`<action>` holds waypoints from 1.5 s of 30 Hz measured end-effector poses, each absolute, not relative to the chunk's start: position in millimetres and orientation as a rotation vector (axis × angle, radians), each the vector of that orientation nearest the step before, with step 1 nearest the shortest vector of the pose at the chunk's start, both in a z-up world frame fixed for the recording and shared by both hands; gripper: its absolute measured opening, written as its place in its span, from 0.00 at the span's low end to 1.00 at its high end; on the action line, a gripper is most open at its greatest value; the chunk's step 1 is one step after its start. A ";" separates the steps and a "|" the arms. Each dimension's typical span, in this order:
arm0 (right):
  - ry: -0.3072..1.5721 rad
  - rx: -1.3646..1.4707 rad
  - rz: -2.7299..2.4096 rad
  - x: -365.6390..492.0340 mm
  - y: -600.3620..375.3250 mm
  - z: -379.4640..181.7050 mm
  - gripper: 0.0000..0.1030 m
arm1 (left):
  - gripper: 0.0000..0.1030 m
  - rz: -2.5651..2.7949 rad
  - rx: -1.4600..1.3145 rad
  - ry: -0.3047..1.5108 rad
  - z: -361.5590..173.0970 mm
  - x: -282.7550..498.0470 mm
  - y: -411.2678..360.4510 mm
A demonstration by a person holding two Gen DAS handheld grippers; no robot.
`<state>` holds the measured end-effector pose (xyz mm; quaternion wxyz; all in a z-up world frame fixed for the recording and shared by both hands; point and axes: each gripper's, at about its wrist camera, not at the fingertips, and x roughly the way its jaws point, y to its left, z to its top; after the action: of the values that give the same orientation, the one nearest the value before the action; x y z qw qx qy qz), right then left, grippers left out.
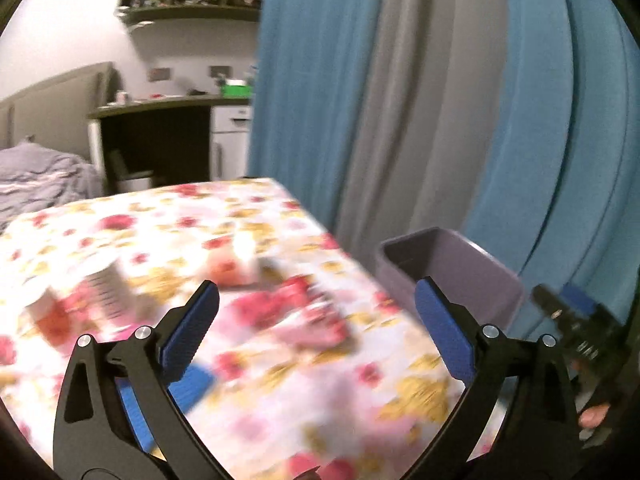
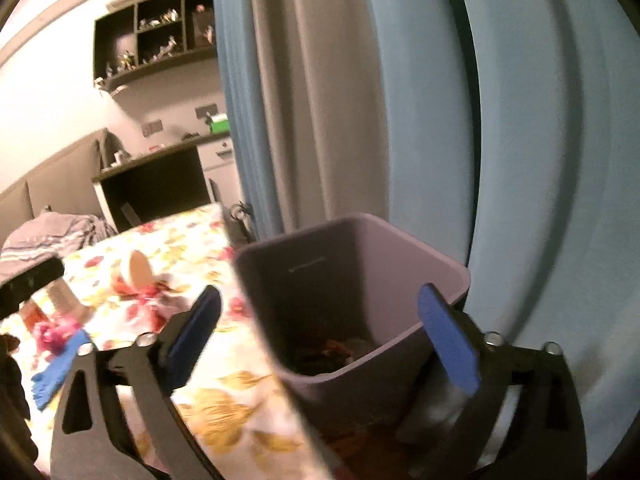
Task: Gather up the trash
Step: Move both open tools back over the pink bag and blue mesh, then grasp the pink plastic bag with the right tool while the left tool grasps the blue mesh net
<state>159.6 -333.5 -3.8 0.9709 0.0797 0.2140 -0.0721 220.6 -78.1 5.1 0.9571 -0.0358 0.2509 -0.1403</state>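
My left gripper [image 1: 316, 320] is open and empty above the floral tablecloth [image 1: 120, 216]. Below and ahead of it lie a red-pink wrapper [image 1: 316, 312], a white carton with print [image 1: 104, 292], a pale crumpled piece [image 1: 240, 264] and a blue scrap [image 1: 196, 388], all blurred. My right gripper [image 2: 320, 328] is open and empty over the near rim of the purple bin [image 2: 400, 240], which stands beside the table's right edge and holds dark trash [image 2: 332, 354]. The bin also shows in the left wrist view [image 1: 472, 264]. An egg-like cup [image 2: 138, 268] and a blue scrap [image 2: 56, 372] lie on the table.
Blue and grey curtains [image 1: 400, 100] hang behind the bin. A desk with shelves [image 1: 160, 120] and a bed with grey bedding [image 1: 36, 176] stand beyond the table. The other gripper's body [image 1: 580, 332] shows at the right edge of the left wrist view.
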 end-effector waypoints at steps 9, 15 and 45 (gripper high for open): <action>0.406 0.131 -0.023 134.5 -252.7 6.1 0.94 | 0.94 0.016 -0.163 0.513 -6.4 148.6 54.3; 0.493 0.093 0.088 134.5 -187.5 -10.1 0.94 | 0.94 0.143 -0.170 0.517 -17.6 119.1 107.6; 0.685 -0.098 0.366 234.1 33.4 -59.4 0.74 | 0.94 0.379 -0.239 0.526 -47.8 99.6 223.1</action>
<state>234.1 33.4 -59.4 0.9244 -0.0477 0.3337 0.1785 99.6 223.1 -47.8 0.9409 -0.1172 0.2579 0.1856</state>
